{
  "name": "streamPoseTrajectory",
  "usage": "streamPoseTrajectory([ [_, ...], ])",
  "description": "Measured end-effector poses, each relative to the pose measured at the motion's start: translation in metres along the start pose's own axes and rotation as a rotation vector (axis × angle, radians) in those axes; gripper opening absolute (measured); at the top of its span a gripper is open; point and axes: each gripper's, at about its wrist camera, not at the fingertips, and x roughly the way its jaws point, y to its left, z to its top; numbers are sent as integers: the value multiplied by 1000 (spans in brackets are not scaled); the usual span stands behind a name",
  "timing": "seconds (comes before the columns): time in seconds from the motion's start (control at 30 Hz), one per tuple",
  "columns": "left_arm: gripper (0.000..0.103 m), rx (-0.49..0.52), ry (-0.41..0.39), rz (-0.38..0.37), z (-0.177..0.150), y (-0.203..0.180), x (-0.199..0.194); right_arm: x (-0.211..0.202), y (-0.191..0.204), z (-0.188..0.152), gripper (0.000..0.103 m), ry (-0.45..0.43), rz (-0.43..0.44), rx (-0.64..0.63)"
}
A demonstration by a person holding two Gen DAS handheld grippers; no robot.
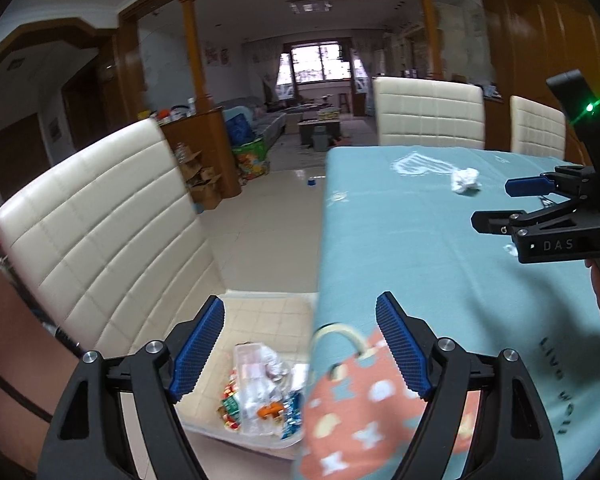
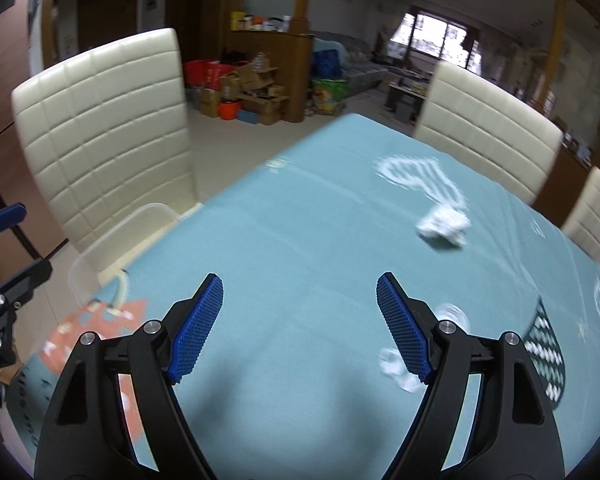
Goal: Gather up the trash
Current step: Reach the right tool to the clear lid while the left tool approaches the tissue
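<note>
A dining room opens onto a lounge with a window at the far end, and cream padded chairs (image 1: 100,216) stand round a table under a teal cloth (image 1: 420,248). From the left wrist, the left gripper (image 1: 300,344) hangs over the table's near corner with its blue pads spread wide and nothing between them; below it, on the chair seat, a clear plastic bin (image 1: 260,392) holds wrappers and crumpled plastic. A crumpled white paper ball (image 1: 465,181) lies further up the cloth, and the right gripper (image 1: 492,204) reaches in from the right edge, jaws apart and empty. From the right wrist, blurred, the right gripper (image 2: 300,328) stands wide open above bare teal cloth (image 2: 300,220), holding nothing; the paper ball (image 2: 444,226) sits ahead to the right, small white scraps (image 2: 394,366) lie just beside its right finger, and the bin's clear rim (image 2: 100,240) shows at the table's left edge
</note>
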Motion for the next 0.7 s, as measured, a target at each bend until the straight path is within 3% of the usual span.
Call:
streamPoseTrajectory([
  [0.33, 79, 94, 7, -81, 33, -70, 21, 14, -89, -32, 79, 67, -56, 131],
  [0.7, 82, 171, 39, -116, 60, -132, 52, 55, -134, -41, 74, 129, -12, 216],
])
